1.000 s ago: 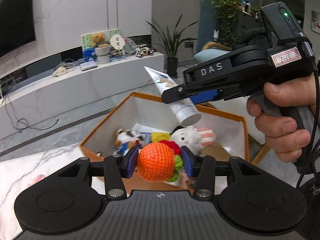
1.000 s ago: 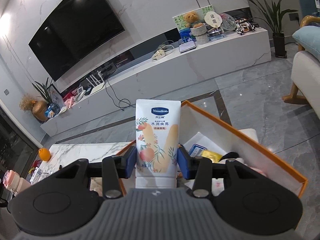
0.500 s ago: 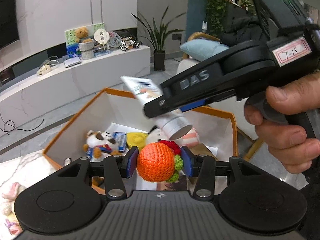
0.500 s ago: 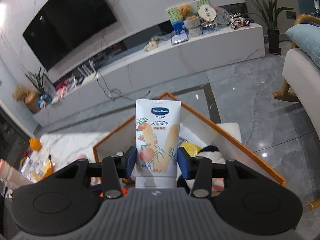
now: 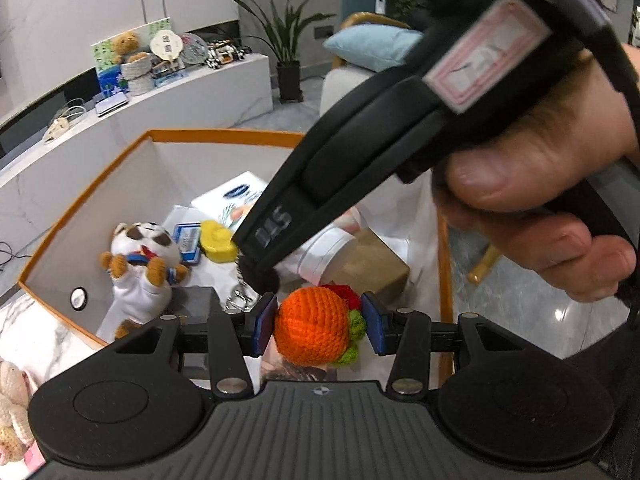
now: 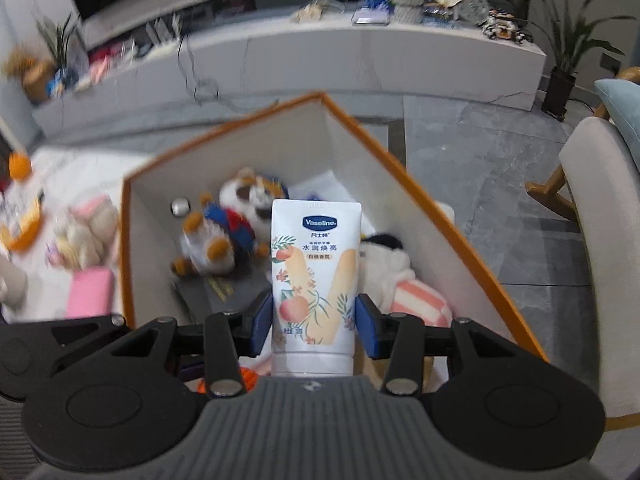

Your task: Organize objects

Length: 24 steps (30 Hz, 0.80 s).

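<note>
Right wrist view: two grasps poised over the orange-rimmed box (image 6: 452, 232).

Right gripper (image 6: 314, 326) clamps the Vaseline tube (image 6: 316, 272) low on its squashy, light body; left gripper (image 5: 320, 328) pinches the soft crocheted orange (image 5: 314, 330); both likely drop safely among the plush toys (image 6: 228, 228).

Orange crocheted ball (image 5: 314, 326), white peach-printed tube (image 6: 315, 280), orange-rimmed white box (image 5: 120, 184), blue claw pads (image 5: 266, 324).

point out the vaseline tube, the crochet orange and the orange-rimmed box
vaseline tube (image 6: 316, 280), right wrist view, printed front.
crochet orange (image 5: 314, 330), left wrist view, orange knit body.
orange-rimmed box (image 6: 448, 216), right wrist view, right rim.
</note>
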{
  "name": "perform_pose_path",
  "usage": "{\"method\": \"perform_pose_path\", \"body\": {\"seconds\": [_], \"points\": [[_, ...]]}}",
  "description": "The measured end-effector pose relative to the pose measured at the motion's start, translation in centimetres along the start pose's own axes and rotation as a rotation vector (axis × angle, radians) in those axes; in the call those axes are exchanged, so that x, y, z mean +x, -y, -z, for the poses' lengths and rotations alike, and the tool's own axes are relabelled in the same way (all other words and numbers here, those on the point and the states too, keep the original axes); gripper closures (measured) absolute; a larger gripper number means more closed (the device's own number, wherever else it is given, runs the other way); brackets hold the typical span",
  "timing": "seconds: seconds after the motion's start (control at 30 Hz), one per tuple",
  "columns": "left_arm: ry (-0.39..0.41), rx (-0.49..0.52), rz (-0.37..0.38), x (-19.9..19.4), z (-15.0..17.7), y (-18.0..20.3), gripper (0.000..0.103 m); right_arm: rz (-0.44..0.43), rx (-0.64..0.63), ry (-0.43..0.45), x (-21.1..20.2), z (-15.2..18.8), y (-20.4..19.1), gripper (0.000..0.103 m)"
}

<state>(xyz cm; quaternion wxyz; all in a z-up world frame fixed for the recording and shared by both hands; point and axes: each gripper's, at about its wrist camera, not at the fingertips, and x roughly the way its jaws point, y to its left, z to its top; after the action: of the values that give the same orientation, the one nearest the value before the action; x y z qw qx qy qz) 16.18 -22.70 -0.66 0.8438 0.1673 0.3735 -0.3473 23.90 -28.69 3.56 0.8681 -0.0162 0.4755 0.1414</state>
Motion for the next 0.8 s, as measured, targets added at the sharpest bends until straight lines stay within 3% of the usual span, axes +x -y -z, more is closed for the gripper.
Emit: {"method": "perform_pose_path", "body": {"seconds": [0.43, 0.47, 0.53, 0.6, 0.8], "points": [[-0.033, -0.01, 0.017, 0.5, 0.8, 0.6, 0.05, 0.024, -0.097, -0.101, 1.2, 1.2, -1.1, 0.054], [-0.032, -0.015, 0.014, 0.5, 0.9, 0.6, 0.048, 0.029, -0.096, -0.099, 1.1, 1.2, -1.1, 0.053], [-0.024, -0.018, 0.001, 0.4, 0.9, 0.5, 0.043, 0.049, -0.093, -0.09, 0.9, 1.1, -1.0, 0.039], [-0.017, -0.012, -0.018, 0.2, 0.9, 0.7, 0.031, 0.057, -0.087, -0.074, 0.6, 0.9, -0.9, 0.035], [0.024, -0.03, -0.02, -0.6, 1.0, 0.3, 0.029, 0.055, -0.067, -0.028, -0.1, 0.0, -1.1, 0.035]]}}
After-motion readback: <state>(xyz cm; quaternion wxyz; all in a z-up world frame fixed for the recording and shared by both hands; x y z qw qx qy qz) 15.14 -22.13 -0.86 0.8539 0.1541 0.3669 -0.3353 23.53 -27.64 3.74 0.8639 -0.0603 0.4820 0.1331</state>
